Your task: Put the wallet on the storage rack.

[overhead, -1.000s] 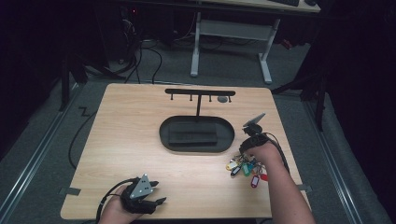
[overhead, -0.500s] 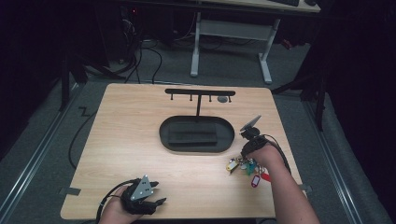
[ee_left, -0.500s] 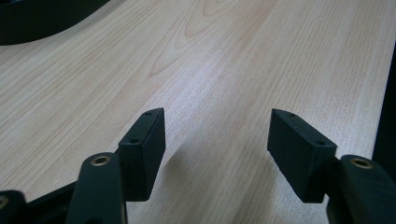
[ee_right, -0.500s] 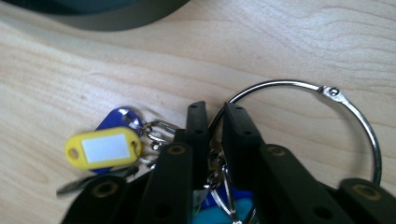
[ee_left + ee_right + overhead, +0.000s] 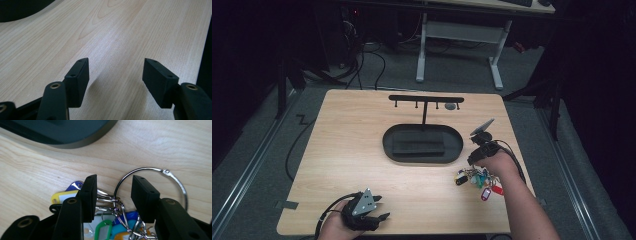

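A bunch of coloured key tags [image 5: 478, 179] on a large metal ring [image 5: 160, 178] lies on the wooden table [image 5: 352, 150], right of the black oval tray [image 5: 422, 143]. My right gripper [image 5: 473, 159] is over the bunch, pointing down at it. In the right gripper view its jaws stand apart, straddling the ring's left arc and the small split rings [image 5: 110, 200]; blue, yellow and green tags [image 5: 107, 225] lie beneath. My left gripper [image 5: 382, 210] rests near the table's front edge, its jaws wide apart over bare wood [image 5: 117, 50].
A black T-shaped rack [image 5: 426, 99] with small hooks stands behind the tray, a round grey piece [image 5: 451, 106] hanging at its right end. A desk frame [image 5: 462, 45] and cables lie on the floor beyond the table.
My right gripper has shifted slightly toward the tray side of the key bunch and lowered onto the ring. The left gripper has stayed put.
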A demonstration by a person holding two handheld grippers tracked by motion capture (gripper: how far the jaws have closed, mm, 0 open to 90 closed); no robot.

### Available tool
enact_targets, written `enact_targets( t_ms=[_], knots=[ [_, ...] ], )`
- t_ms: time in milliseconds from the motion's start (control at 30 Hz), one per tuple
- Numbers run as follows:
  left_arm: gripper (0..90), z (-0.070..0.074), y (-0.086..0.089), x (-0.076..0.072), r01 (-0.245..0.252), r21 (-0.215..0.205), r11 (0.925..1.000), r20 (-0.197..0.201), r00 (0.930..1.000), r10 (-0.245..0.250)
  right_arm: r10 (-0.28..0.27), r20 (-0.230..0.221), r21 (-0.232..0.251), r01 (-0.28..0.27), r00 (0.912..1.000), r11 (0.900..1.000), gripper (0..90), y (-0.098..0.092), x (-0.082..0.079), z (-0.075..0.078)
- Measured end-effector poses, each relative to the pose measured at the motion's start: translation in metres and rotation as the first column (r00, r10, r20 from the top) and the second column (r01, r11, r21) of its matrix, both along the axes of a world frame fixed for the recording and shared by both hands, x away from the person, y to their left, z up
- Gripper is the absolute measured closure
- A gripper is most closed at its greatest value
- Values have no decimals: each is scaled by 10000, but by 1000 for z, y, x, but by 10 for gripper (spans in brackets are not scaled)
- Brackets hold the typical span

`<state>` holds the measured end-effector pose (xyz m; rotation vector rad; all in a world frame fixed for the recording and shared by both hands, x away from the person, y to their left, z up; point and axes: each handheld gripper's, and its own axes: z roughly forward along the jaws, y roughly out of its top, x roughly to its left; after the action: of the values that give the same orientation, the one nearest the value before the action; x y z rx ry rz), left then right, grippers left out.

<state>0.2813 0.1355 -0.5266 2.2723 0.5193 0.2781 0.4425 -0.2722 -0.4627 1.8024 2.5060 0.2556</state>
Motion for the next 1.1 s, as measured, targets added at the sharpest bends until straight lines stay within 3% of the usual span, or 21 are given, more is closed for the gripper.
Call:
enact_targets(
  t_ms=[167,200,300,400,467,733,800,833,900,933,1100],
  knots=[
    [389,-2,0,0,140,-21,9999,-125,9998,-141,-662,-495,-172,654,9966,9977,574,-3,11,-21],
    [389,-2,0,0,186,14,9998,-93,9998,-186,-732,-699,-276,715,9949,9971,606,-3,13,-24],
    [390,-2,-1,-1,305,98,9995,-61,9995,-304,-681,-764,-684,629,9947,9957,736,-1,16,-25],
    [390,-3,-2,-1,358,171,9992,11,9994,-358,-418,-840,-1019,331,9956,9942,779,2,16,-25],
    [390,-3,-3,0,364,151,9992,30,9993,-365,118,-1008,-1136,-233,9948,9933,857,7,16,-25],
    [391,-2,-3,-3,465,220,9987,136,9988,-468,574,-969,-1506,-716,9936,9860,872,12,13,-25],
    [390,-1,-3,-4,450,166,9989,208,9988,-453,828,-1055,-1856,-1014,9910,9774,872,14,11,-25],
    [391,0,-3,-4,440,138,9989,247,9987,-444,1047,-1136,-2115,-1270,9880,9691,872,17,7,-21],
    [393,0,-3,-4,439,131,9989,293,9986,-443,1273,-1136,-2087,-1490,9853,9666,873,17,5,-18],
    [393,-1,-3,-3,411,113,9991,339,9986,-415,1557,-1008,-2103,-1740,9826,9620,873,17,1,-8],
    [391,-2,-2,-1,332,96,9994,284,9990,-334,1734,-478,-2102,-1796,9837,9610,874,11,-8,13]
  ],
)
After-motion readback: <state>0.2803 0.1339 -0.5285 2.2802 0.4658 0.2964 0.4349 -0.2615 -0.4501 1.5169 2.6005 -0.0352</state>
